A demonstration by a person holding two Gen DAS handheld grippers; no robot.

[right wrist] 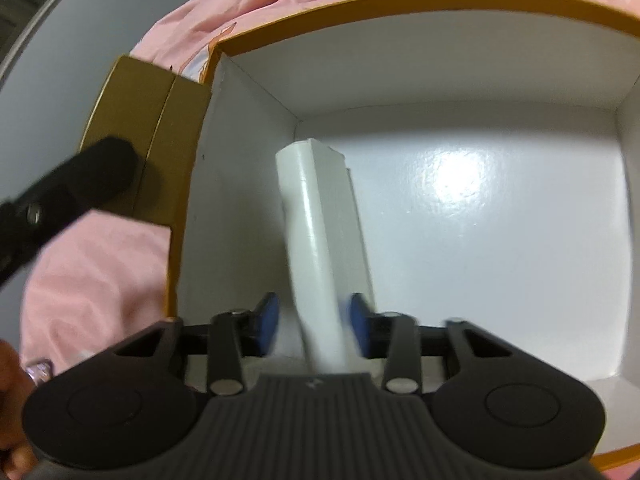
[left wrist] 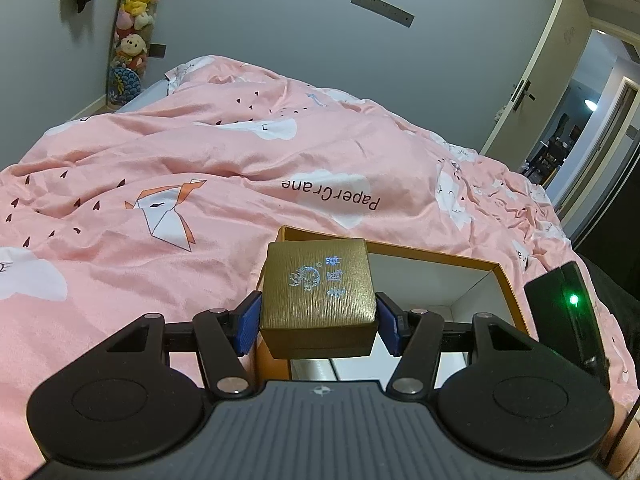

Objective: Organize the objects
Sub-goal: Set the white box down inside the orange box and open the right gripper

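**Two Tools Loaded: Packing Step at the Orange Box**

Two items are in hand at once. Left wrist view: the left tool [left wrist: 318, 322] has its blue pads pressed on both sides of a gold gift box [left wrist: 318, 294], holding it level above the near left corner of the open orange box [left wrist: 505, 280], which lies on the bed [left wrist: 160, 152].

Right wrist view: the right tool [right wrist: 313, 322] points steeply down into the same box, a white tube-shaped pack [right wrist: 320, 232] between its pads. A slight gap shows on the left pad, so contact is uncertain. The pack's far end appears to rest on the white floor near the left wall.

Judged step: placing items inside. Next, the gold gift box requires moving inward and lowering beside the pack.
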